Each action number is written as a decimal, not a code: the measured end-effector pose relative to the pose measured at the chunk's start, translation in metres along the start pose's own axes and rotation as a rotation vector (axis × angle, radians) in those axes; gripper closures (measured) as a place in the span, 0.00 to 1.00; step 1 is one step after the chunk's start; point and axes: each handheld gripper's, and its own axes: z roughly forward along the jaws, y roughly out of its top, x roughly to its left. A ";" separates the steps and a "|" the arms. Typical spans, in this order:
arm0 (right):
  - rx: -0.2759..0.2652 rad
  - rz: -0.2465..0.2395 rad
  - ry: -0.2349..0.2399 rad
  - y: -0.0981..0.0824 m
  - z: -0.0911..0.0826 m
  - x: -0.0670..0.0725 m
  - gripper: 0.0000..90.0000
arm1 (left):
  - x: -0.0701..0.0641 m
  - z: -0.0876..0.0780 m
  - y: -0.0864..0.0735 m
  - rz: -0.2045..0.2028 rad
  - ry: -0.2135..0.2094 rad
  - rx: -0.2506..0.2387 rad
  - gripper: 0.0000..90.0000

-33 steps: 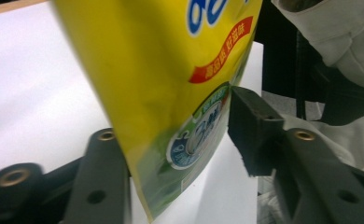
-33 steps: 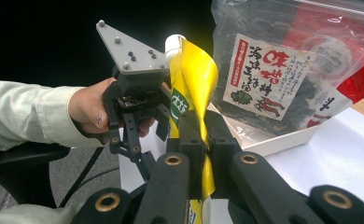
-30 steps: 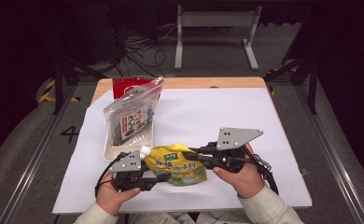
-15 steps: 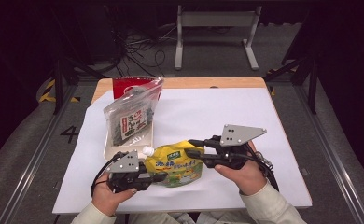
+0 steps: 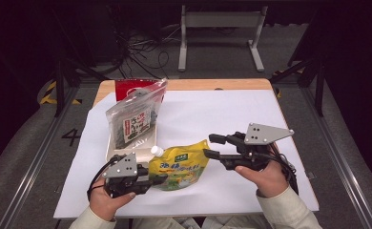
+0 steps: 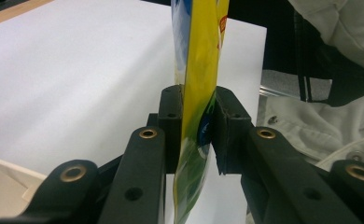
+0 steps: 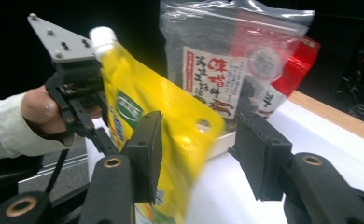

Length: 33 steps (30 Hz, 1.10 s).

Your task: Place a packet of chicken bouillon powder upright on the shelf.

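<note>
Two grippers are over the near part of the white sheet (image 5: 251,109) that covers the table (image 5: 212,84). My left gripper (image 5: 159,180) is clamped on the yellow spouted pouch (image 5: 181,167): from the left gripper view, both black pads press flat on either face of the pouch (image 6: 199,84), which stands edge-on between them. From the high view, the pouch lies at the near centre of the sheet, its white cap (image 5: 156,150) pointing toward the far left.

My right gripper (image 5: 211,146) has just been opening. Its jaws now stand apart, and in the high view their tips sit just beside the pouch's right corner. In the right gripper view that corner of the pouch (image 7: 171,126) lies in the gap between the jaws, close against the left pad; the right pad is clear of it. I cannot tell whether the left pad touches the film. The same view shows the left gripper (image 7: 96,123) farther off, at the pouch's other end.

Behind the pouch, at far left, a clear zip bag (image 5: 135,119) with a red-and-white label leans upright, with a red packet (image 5: 127,88) behind it.
</note>
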 end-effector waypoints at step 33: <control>0.089 0.102 -0.130 -0.038 -0.033 -0.036 0.51 | 0.007 -0.062 0.012 -0.002 0.101 -0.117 0.84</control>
